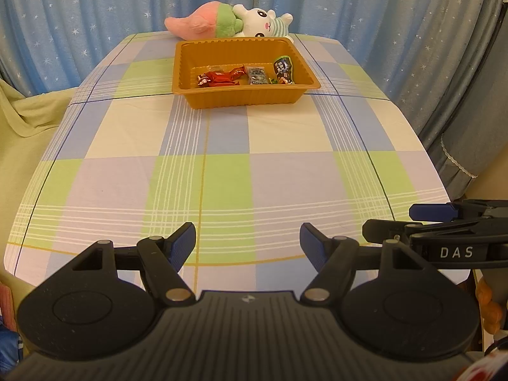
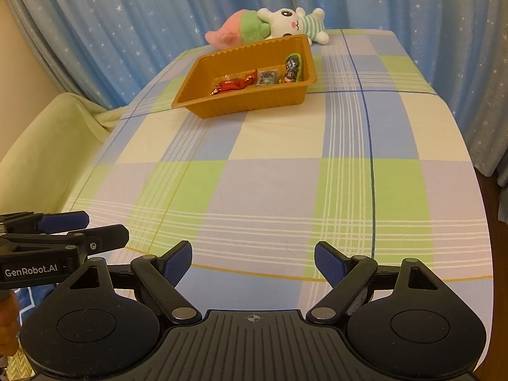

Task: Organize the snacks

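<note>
An orange plastic tray [image 1: 241,96] stands at the far end of the checked table; it also shows in the right wrist view [image 2: 254,101]. Inside lie red snack wrappers [image 1: 220,77] [image 2: 233,84], a grey packet [image 1: 256,75] [image 2: 266,78] and a dark green packet [image 1: 283,69] [image 2: 292,68]. My left gripper [image 1: 248,246] is open and empty over the near table edge. My right gripper [image 2: 253,262] is open and empty beside it, also near the front edge. Each gripper shows at the edge of the other's view.
A pink and green plush [image 1: 206,20] and a white rabbit plush [image 1: 266,22] lie behind the tray, in front of a blue star curtain. The checked tablecloth [image 1: 222,165] covers the table. A pale green cloth [image 2: 47,146] lies to the left.
</note>
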{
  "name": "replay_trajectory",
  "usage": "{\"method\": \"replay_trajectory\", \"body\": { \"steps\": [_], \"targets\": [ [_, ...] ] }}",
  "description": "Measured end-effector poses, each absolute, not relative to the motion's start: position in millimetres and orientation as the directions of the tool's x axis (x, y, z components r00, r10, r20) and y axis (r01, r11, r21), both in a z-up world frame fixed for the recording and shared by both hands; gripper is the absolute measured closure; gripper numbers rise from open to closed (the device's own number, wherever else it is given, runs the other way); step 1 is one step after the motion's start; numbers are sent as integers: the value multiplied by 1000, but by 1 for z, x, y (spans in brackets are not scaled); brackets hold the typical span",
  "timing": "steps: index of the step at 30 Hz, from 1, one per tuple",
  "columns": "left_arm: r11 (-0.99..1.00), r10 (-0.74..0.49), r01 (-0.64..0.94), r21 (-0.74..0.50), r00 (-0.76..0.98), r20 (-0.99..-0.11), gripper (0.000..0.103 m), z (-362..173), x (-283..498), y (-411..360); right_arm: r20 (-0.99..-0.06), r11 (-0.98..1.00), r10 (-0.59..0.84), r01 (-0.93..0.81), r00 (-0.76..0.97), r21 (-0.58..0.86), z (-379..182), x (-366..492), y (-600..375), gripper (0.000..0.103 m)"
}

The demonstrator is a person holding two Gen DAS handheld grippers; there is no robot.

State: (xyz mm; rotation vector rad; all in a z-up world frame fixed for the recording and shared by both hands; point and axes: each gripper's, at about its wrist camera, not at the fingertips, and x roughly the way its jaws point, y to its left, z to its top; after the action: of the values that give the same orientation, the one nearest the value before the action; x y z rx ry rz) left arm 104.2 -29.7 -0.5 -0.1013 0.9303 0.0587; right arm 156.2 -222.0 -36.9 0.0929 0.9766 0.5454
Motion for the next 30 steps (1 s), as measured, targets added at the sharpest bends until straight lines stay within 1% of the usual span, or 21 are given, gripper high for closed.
{"method": "replay_trajectory", "body": {
  "steps": [30],
  "targets": [
    [993, 7, -95, -63, 595, -804, 33, 0, 105, -26, -763, 863, 478, -396, 435, 315, -39, 157, -220, 19]
  ]
}}
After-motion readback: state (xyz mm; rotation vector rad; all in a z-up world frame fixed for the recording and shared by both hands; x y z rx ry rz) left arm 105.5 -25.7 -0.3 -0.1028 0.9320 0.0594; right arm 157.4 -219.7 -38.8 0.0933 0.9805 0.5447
